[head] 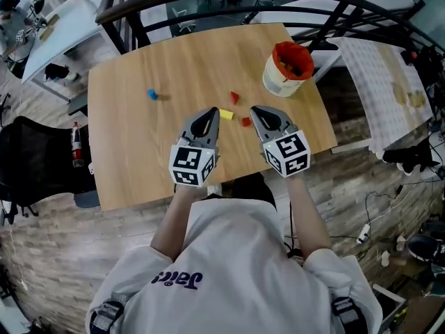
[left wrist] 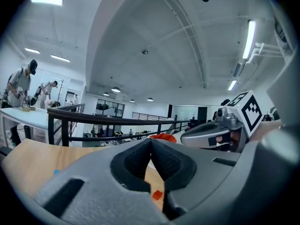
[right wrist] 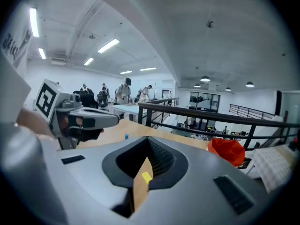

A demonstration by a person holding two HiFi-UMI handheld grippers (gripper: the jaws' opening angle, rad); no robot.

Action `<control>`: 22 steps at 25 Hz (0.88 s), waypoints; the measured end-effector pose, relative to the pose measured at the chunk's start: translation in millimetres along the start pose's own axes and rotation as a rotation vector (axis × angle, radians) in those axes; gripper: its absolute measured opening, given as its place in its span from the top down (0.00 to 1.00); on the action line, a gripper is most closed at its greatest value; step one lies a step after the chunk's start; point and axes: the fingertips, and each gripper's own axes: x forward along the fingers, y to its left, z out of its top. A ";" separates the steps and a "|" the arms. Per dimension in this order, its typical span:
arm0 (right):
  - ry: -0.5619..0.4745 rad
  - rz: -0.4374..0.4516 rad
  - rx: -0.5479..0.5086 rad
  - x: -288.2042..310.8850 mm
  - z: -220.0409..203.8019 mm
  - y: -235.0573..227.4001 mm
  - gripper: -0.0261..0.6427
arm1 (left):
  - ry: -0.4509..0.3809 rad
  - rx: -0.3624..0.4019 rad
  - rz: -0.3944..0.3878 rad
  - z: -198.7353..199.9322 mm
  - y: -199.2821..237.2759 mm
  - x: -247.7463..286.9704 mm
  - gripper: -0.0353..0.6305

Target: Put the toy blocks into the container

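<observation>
Nearest the person, both grippers hang over the near half of the wooden table (head: 139, 152), side by side and pointing away from the body. The left gripper (head: 207, 120) has its jaws together at the tips and nothing between them. The right gripper (head: 268, 119) is likewise closed and empty.

Just beyond the tips, between the two grippers, lie a yellow block (head: 226, 115) and a red block (head: 245, 122), close to each other. The yellow one shows through the gap under the right jaws and the red one through the gap under the left jaws, both resting on the wood and untouched. A little farther on sits a second red block (head: 234, 97). Off to the left, well apart from the rest, is a blue block (head: 151, 94).

At the far right corner stands the container (head: 278, 82), a pale tub with an orange-red lining, upright. Whether anything is already inside it is too small to tell.

Judging from this, the task is at its start or early: four blocks lie loose on the table, none is held, and each has yet to be picked up and carried to the tub. The jaws would have to open before any pick.
</observation>
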 end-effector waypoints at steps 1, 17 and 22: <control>0.033 0.020 -0.031 4.2 -7.3 -3.5 0.94 | 0.009 -0.001 -0.019 -4.7 1.0 6.4 0.94; 0.490 0.544 -0.492 59.7 -145.5 -37.6 0.94 | 0.147 -0.047 -0.025 -98.1 19.3 67.3 0.94; 0.577 0.639 -0.592 76.9 -187.9 -36.5 0.94 | 0.194 -0.073 -0.023 -133.3 17.0 68.8 0.94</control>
